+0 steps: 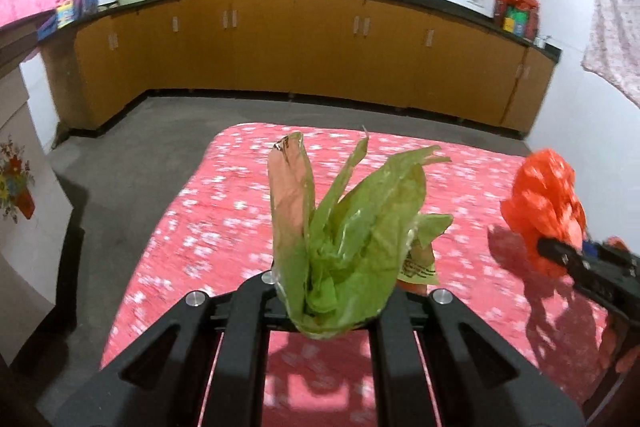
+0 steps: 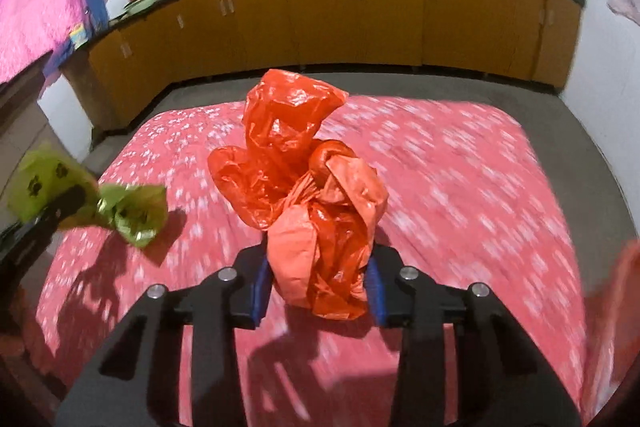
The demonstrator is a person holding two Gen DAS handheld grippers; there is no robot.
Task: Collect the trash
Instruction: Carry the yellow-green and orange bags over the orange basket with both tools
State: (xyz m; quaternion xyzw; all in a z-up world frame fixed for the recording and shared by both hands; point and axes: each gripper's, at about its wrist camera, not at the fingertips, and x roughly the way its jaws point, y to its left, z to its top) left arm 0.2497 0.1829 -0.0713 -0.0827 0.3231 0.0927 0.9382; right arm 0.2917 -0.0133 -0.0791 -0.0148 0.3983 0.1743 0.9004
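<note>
The orange bag (image 2: 316, 195) sits crumpled between the jaws of the right gripper (image 2: 318, 287), its lower folds squeezed by the blue pads (image 2: 259, 289) and most of its bulk billowing up ahead of them, above the red floral cloth (image 2: 460, 187). The green bag (image 1: 344, 227) is clamped in the left gripper (image 1: 336, 311), whose jaws are fully clenched on its gathered base, so its loose leaves fan upward over the same cloth.

Risks: both grips catch only thin, slippery film near the bottom of each bundle. A quick swing could let the plastic slide out, and the orange bag, top-heavy and only pinched low, looks likelier to work loose. Whether it is already lifted clear of the cloth is hard to tell through the motion blur. No bin shows in either view, so both bags would have to be carried some way, giving them longer to slip.

The 2 grippers hang near each other, the right one's tip showing at the edge of the left view (image 1: 560, 251), and loose flaps could snag between them.
</note>
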